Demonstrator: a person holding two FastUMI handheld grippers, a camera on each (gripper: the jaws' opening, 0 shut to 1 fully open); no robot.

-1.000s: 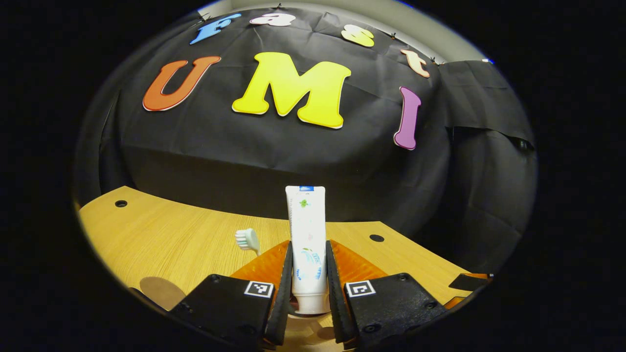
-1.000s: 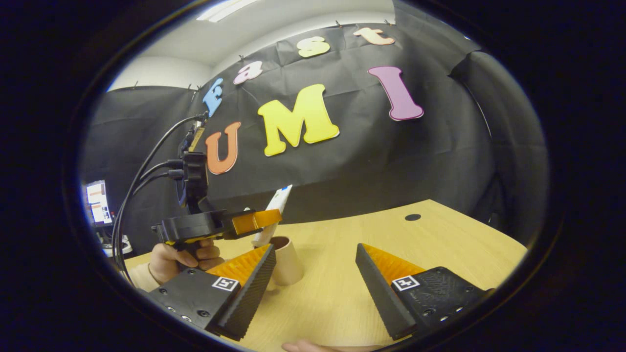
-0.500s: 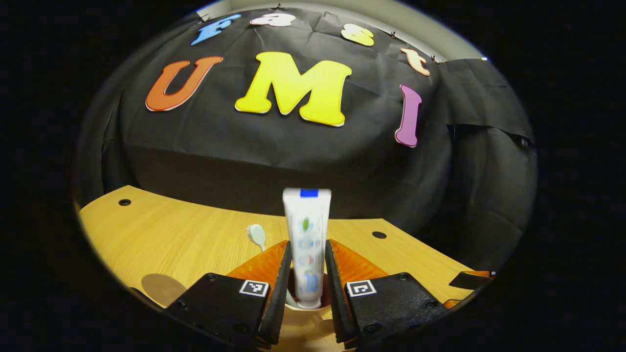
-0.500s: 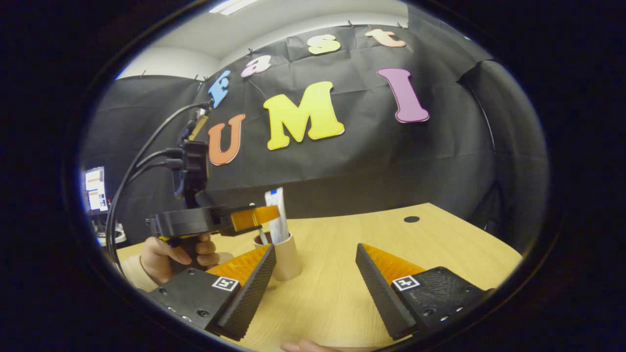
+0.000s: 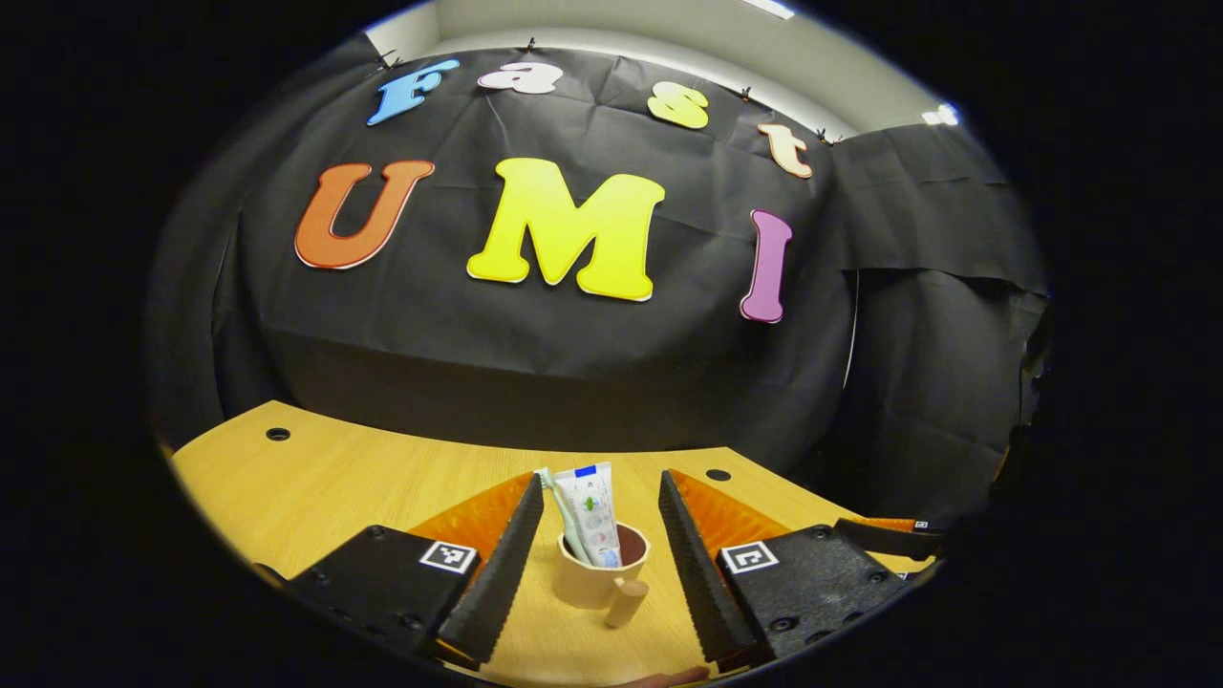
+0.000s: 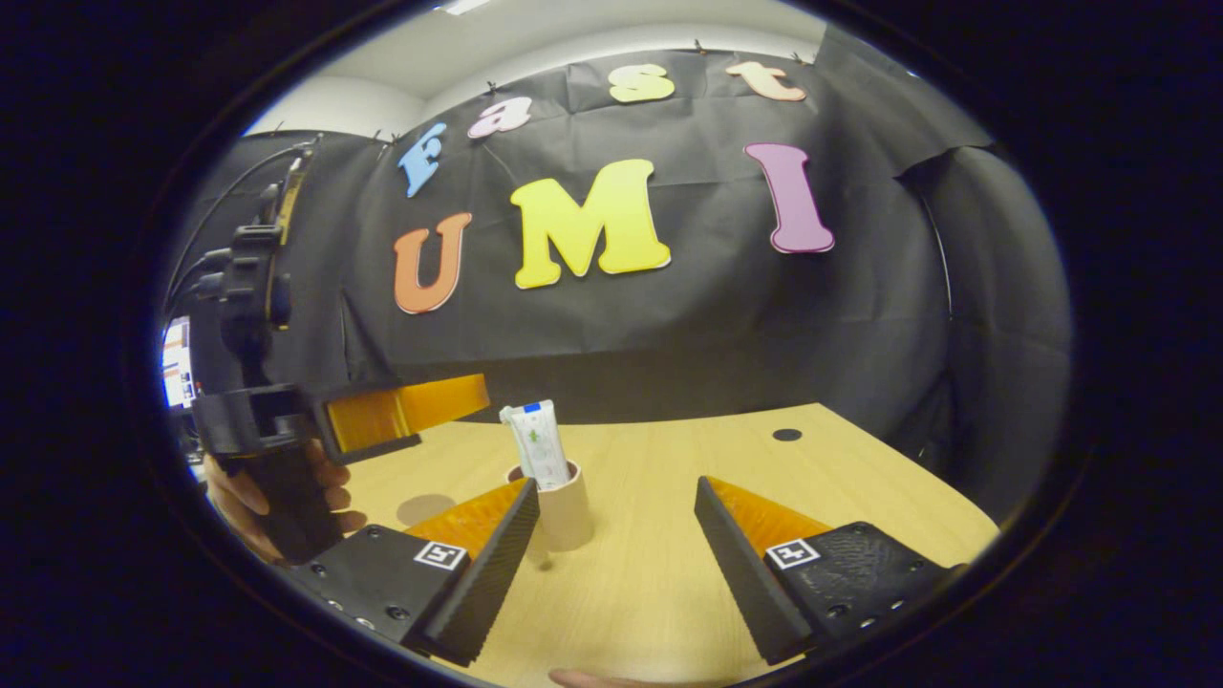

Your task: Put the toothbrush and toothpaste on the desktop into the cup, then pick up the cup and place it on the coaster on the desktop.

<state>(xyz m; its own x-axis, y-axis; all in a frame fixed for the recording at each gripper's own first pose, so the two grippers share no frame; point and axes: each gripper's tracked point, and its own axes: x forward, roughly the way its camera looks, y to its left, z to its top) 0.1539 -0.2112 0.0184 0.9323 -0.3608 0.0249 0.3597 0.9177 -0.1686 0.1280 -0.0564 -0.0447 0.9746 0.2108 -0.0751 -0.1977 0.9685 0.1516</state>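
Left gripper view: my left gripper (image 5: pixel 594 535) is now wide open and holds nothing; half a second ago its fingers were closed on the tube (image 5: pixel 592 511), so I have let it go and pulled back.
Tube: it stands in the cup (image 5: pixel 594 578), leaning a little, with the blue end on top.
Brush: the brush (image 5: pixel 564 511) is in the same cup, just beside the tube, head up.
Cup: it stands on the desk (image 5: pixel 334 478) between my open left fingers, not touched by them; its handle points toward me.
Right gripper view: my right gripper (image 6: pixel 611 559) is open wide and empty, low over the desk, and it has kept this pose; the cup is near its left finger.
Meaning: I judge the first part is done; what is left is to lift the cup and carry it to the coaster.
Coaster: I think the round brown patch (image 6: pixel 423 508) on the desk left of the cup is the coaster, but it is small.
Surface: pale wood desk with round cable holes, no clutter near the cup.
Room: black cloth wall behind, a lit screen (image 6: pixel 175 361) at far left.
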